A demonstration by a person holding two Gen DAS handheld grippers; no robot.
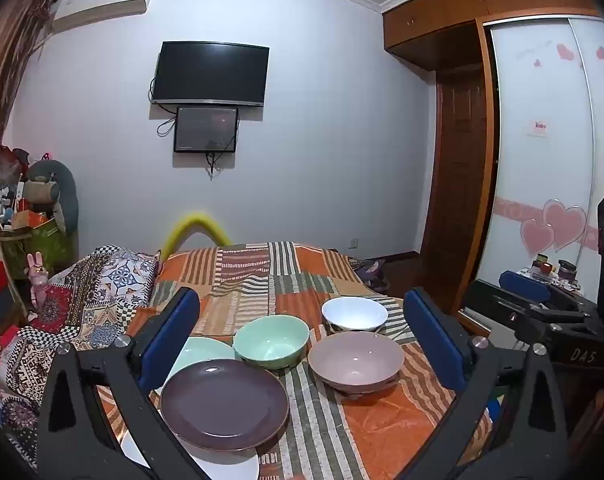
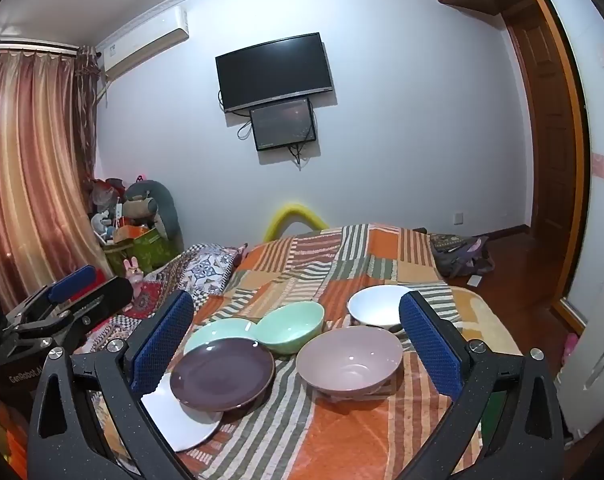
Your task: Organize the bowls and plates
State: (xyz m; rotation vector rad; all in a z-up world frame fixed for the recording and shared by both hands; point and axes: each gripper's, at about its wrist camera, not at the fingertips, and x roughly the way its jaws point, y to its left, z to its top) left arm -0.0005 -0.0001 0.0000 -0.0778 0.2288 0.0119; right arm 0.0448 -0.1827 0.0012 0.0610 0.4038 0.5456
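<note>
Crockery sits loose on the striped orange patchwork bedspread (image 2: 342, 432), unsorted: a glossy dark purple plate (image 2: 222, 372) overlaps a flat white plate (image 2: 177, 420) and a mint plate (image 2: 213, 330), while a mint green bowl (image 2: 293, 326), a smooth mauve bowl (image 2: 350, 360) and a white bowl (image 2: 376, 306) stand apart. Left gripper (image 1: 302, 344) and right gripper (image 2: 297, 344) hover wide open, empty, likely choosing a first piece.
</note>
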